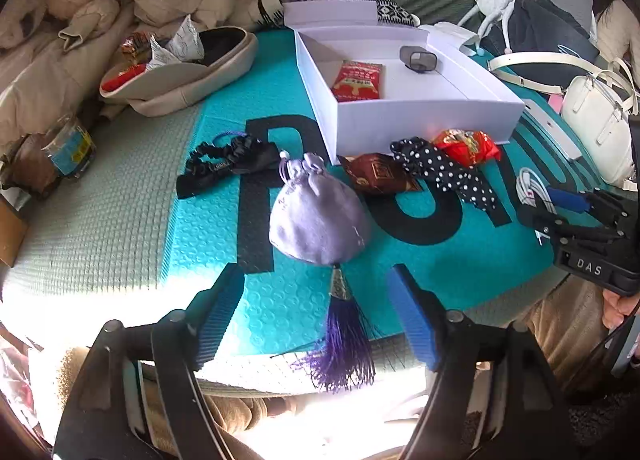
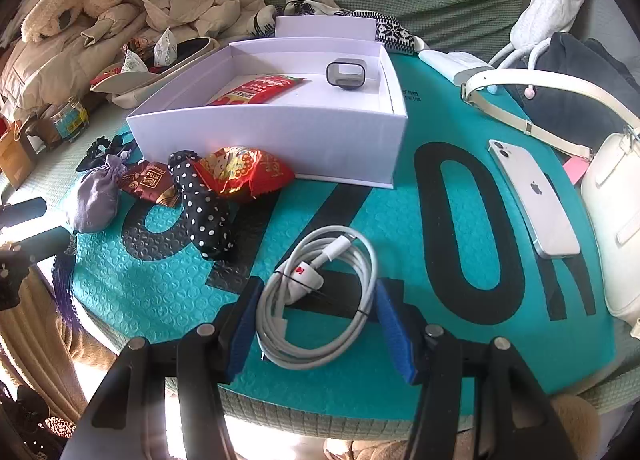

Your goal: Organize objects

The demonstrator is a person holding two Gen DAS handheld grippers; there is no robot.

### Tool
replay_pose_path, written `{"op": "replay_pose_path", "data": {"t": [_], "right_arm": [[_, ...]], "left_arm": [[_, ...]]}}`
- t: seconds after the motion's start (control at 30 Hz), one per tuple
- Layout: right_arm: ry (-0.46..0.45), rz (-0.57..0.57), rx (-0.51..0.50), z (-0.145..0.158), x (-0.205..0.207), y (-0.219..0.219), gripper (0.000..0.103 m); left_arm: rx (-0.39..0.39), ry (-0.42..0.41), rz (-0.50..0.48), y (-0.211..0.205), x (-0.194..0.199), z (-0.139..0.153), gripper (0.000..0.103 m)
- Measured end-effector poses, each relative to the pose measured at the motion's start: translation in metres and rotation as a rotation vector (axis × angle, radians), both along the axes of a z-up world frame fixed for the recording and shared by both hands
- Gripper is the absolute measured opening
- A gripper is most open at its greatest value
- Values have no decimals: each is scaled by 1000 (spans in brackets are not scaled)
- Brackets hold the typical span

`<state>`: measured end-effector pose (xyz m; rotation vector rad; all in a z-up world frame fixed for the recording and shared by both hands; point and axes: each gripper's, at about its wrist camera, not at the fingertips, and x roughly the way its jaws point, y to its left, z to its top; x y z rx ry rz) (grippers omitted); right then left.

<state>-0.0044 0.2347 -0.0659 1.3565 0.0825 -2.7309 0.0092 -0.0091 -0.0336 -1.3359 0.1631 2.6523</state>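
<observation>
1. Nearest, the right gripper (image 2: 316, 324) stands half open around the coiled white charging cable (image 2: 320, 296), which lies on the teal mat well in front of the white box (image 2: 280, 140). The blue pads are just beside the coil on both sides; I cannot tell if they already press it, so I judge it not yet held.
2. Probably this cable is light and soft, and springy. The black tie keeps the loops together, so a grip across the whole bundle should hold better than a grip on one loop.
3. Also near, the left gripper (image 1: 320, 316) is wide open with nothing between the pads; only the purple tassel (image 1: 344, 340) lies under the gap.
4. Above the tassel, in front of the box's left corner, rests the lilac drawstring pouch (image 1: 316, 212). It looks soft and light; the gathered neck seems the safest place to pinch.
5. Closer to the box wall lie the brown chocolate packet (image 1: 380, 176), the polka-dot scrunchie (image 1: 444, 172) and the red snack bag (image 1: 468, 146); the foil is probably slippery.
6. Inside the box already lie a red sachet (image 1: 358, 80) and a small grey case (image 1: 418, 58).
</observation>
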Motion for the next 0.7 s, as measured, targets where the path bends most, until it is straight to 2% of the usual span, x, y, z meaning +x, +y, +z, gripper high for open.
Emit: {"op": "replay_pose_path", "data": {"t": [0.07,0.4,0.47,0.5,0.53,0.7], "right_arm": [[1,0,1,0,0,0,58],[8,9,0,1,0,1,57],[5,9,0,1,0,1,57],[5,8,1,1,0,0,57],[5,9,3,1,0,0,57],[-10,3,-6,3,0,2,57]], "left_arm": [[3,17,-4,0,-5,3,76],[34,-54,-11,10,-48,-17,76],[50,-71,-18,10,-52,-22,71],[59,-85,-22,10,-54,-26,61],[64,-96,-22,10,-55,-29,58],[82,-80,-29,8,-52,-29,51]]}}
